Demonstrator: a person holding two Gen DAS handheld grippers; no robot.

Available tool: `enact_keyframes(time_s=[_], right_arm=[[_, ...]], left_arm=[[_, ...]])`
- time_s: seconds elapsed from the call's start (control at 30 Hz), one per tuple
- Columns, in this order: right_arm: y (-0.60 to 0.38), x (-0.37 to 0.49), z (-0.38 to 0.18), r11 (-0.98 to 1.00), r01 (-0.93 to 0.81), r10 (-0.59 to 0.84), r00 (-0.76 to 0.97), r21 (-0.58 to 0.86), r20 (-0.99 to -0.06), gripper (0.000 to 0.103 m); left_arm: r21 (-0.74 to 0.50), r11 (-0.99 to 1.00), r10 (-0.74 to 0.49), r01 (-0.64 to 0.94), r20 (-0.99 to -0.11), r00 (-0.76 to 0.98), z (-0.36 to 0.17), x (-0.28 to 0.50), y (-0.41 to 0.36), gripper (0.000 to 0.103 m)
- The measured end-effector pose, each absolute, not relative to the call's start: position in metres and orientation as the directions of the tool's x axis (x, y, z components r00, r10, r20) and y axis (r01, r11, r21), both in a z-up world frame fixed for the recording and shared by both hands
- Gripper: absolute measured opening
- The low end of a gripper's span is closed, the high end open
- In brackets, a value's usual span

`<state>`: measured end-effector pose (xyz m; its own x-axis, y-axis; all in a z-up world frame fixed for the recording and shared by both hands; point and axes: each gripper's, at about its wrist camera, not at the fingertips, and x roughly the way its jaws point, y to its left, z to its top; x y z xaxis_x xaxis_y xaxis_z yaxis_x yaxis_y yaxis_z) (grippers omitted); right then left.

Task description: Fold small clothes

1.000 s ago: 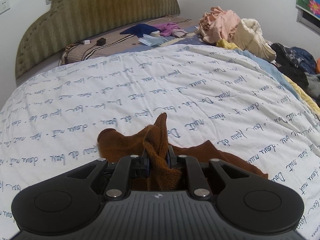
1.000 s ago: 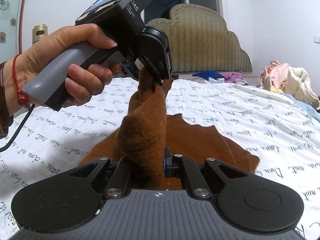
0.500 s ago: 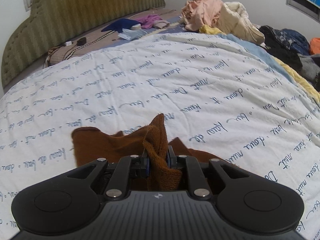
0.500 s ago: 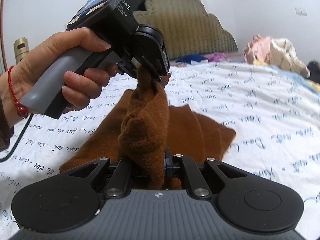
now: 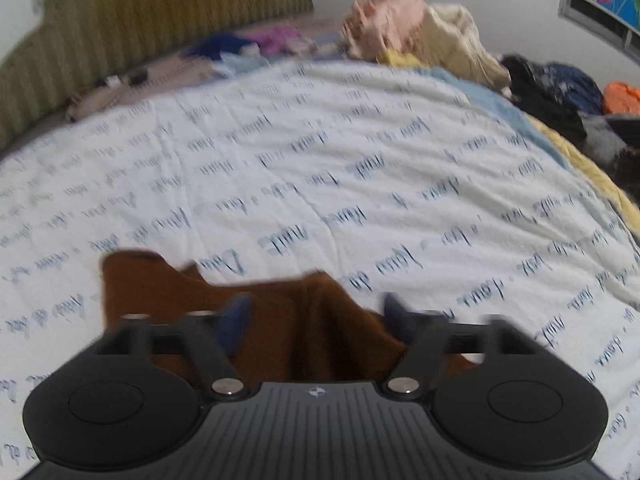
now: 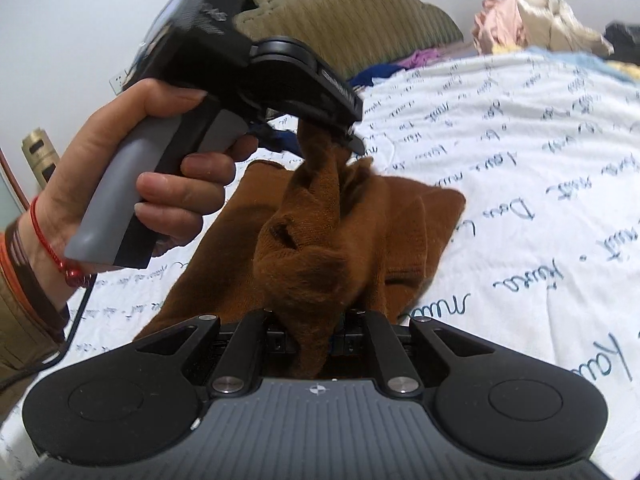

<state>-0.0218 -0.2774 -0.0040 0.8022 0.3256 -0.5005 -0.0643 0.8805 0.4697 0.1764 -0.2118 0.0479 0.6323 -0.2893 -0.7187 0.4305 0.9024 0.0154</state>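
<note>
While left gripper (image 5: 316, 312) is opening around the rust-brown knit garment (image 6: 320, 240), right gripper (image 6: 310, 334) is clamping its nearer end.

Black tongs (image 6: 312, 340), red wrist cord (image 6: 44, 240)

The garment (image 5: 304, 320) lies on the bedsheet (image 5: 360, 184) at the lower centre of the frame. The headboard (image 5: 132, 20) is upper left, the clothes pile (image 5: 432, 32) upper right.

Dim indoor light; left view motion-blurred; fisheye edges warped, vignetted.
</note>
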Motion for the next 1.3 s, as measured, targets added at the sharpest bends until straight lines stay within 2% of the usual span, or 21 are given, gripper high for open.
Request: enact_keyframes(time_s=[0.13,0.3,0.47,0.6,0.73,0.8,0.93,1.03,1.1,1.23,1.3], right_arm=[[-0.28,-0.019,-0.008,0.873,-0.06,0.333,0.798,0.483,-0.503,0.013],[-0.278,-0.02,-0.008,0.869,-0.061,0.34,0.795,0.491,-0.502,0.02],[-0.285,-0.018,-0.013,0.831,-0.061,0.381,0.788,0.553,-0.485,0.03],[-0.288,-0.018,-0.014,0.818,-0.07,0.398,0.785,0.571,-0.474,0.032],[-0.296,-0.018,-0.014,0.762,-0.072,0.448,0.776,0.644,-0.444,0.044],[-0.301,-0.018,-0.015,0.729,-0.066,0.47,0.772,0.681,-0.428,0.048],[-0.311,-0.017,-0.018,0.655,-0.031,0.5,0.767,0.755,-0.403,0.048],[-0.313,-0.014,-0.022,0.629,-0.014,0.509,0.763,0.777,-0.398,0.047],[-0.311,-0.015,-0.02,0.648,-0.006,0.497,0.762,0.762,-0.416,0.041],[-0.31,-0.02,-0.021,0.65,-0.006,0.512,0.742,0.76,-0.432,0.037],[-0.317,-0.024,-0.024,0.599,0.009,0.536,0.739,0.801,-0.409,0.037]], left_arm=[[0.092,0.899,-0.263,0.429,-0.669,0.695,0.06,0.165,-0.204,0.082],[0.137,0.912,-0.223,0.388,-0.628,0.746,0.065,0.146,-0.179,0.082],[0.102,0.922,-0.231,0.373,-0.628,0.743,0.056,0.12,-0.138,0.083],[0.062,0.93,-0.248,0.363,-0.623,0.742,0.048,0.092,-0.098,0.083],[0.032,0.929,-0.279,0.37,-0.598,0.751,0.039,0.055,-0.062,0.084],[0.001,0.924,-0.306,0.382,-0.595,0.743,0.034,0.038,-0.047,0.087],[-0.025,0.906,-0.353,0.422,-0.594,0.723,0.019,0.008,-0.033,0.088],[0.015,0.905,-0.328,0.425,-0.611,0.721,0.008,-0.001,-0.036,0.088],[0.037,0.903,-0.313,0.429,-0.628,0.713,0.0,-0.002,-0.037,0.088],[0.03,0.893,-0.326,0.449,-0.644,0.692,-0.002,-0.006,-0.034,0.088],[0.034,0.899,-0.32,0.436,-0.629,0.709,0.004,-0.008,-0.033,0.088]])
